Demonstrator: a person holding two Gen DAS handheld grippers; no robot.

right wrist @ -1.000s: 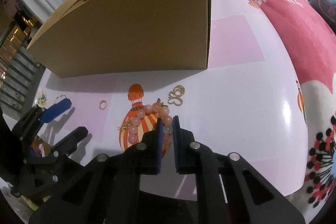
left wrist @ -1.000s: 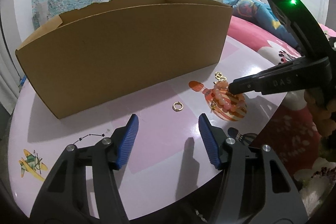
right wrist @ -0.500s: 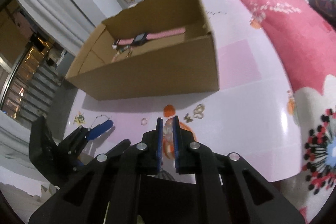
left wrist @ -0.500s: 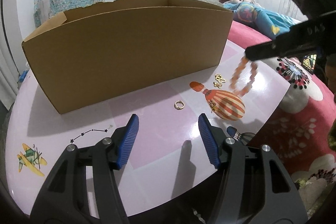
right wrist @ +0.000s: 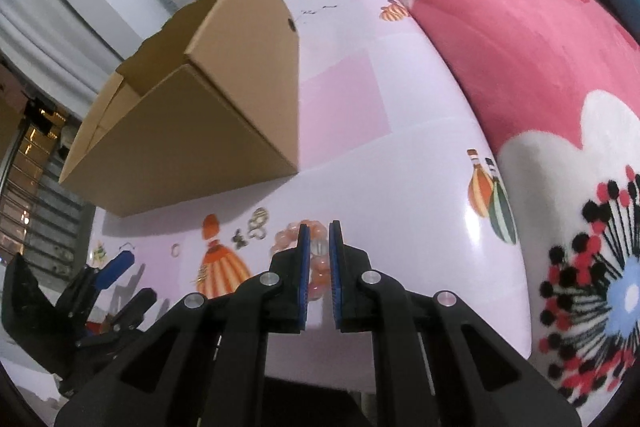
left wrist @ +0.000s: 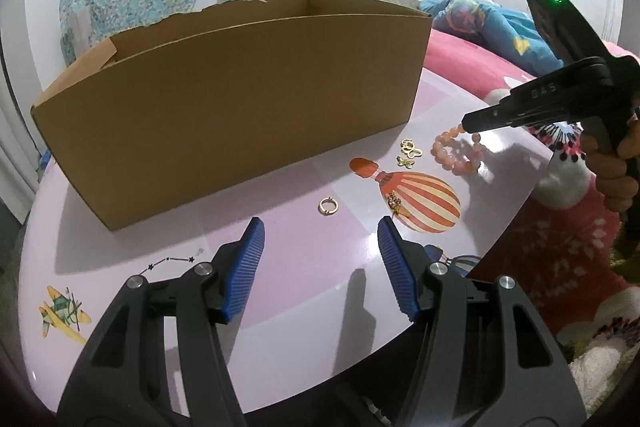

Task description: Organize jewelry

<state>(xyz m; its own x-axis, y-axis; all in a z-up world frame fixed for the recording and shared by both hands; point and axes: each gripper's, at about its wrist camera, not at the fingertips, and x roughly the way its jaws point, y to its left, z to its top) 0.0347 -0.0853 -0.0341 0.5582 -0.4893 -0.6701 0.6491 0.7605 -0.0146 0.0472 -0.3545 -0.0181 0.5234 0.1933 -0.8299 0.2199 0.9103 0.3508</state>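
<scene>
A pink bead bracelet (left wrist: 456, 157) hangs from the tips of my right gripper (left wrist: 466, 125), which is shut on it, to the right of the gold earrings (left wrist: 410, 149). Whether its lowest beads touch the table I cannot tell. In the right wrist view the beads (right wrist: 286, 239) show between and beside the blue pads of the right gripper (right wrist: 318, 231). A gold ring (left wrist: 328, 205) lies on the table just beyond my left gripper (left wrist: 320, 227), which is open and holds nothing. A small gold piece (left wrist: 394, 203) rests on the balloon print. The open cardboard box (left wrist: 240, 99) stands behind them.
The pink table (left wrist: 300, 267) ends close on the right, with a pink flowered blanket (right wrist: 520, 47) beyond its rim. The box (right wrist: 192, 131) takes up the far left of the table. A person's hand (left wrist: 612, 167) holds the right gripper.
The right gripper lifted the bracelet off the balloon print and carried it to the right, past the earrings. The left gripper stayed where it was, still open.
</scene>
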